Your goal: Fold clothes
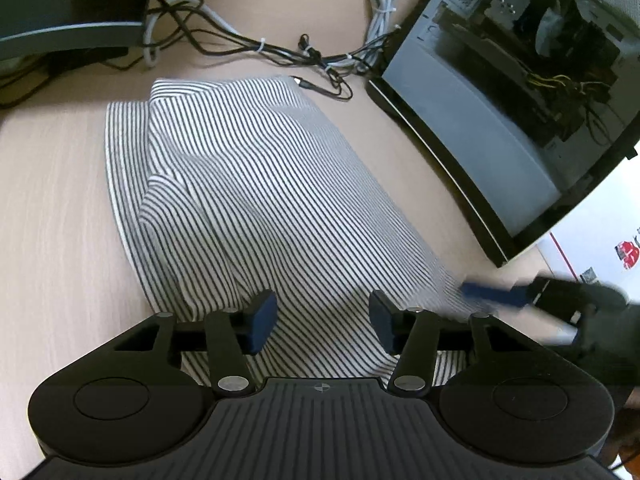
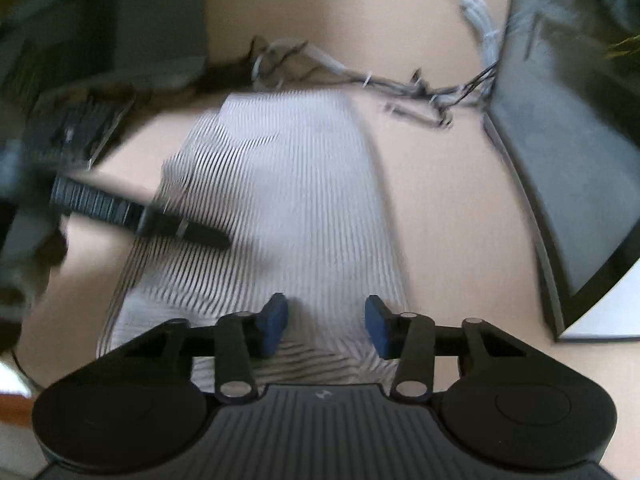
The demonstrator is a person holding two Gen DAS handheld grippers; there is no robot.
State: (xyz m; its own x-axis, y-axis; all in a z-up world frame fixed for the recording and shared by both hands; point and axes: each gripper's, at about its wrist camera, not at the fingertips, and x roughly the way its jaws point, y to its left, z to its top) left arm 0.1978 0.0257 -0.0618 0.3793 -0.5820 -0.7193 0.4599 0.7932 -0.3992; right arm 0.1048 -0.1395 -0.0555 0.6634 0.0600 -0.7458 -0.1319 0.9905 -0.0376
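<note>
A black-and-white striped garment point(image 1: 248, 184) lies folded into a long strip on the light wooden table point(image 1: 48, 208), running away from me. My left gripper point(image 1: 323, 322) hovers open over its near end, blue pads apart, nothing between them. The right gripper point(image 1: 496, 294) shows blurred at the garment's right edge in the left wrist view. In the right wrist view, the striped garment point(image 2: 288, 184) is blurred by motion, and my right gripper point(image 2: 326, 326) stands open above its near end. The left gripper point(image 2: 120, 210) reaches in from the left over the cloth.
A computer case point(image 1: 520, 92) with a glass side stands to the right of the garment. A tangle of cables point(image 1: 280, 50) lies behind it. A dark monitor base point(image 1: 68, 32) sits at the back left. A white box point(image 1: 600, 256) lies at the right edge.
</note>
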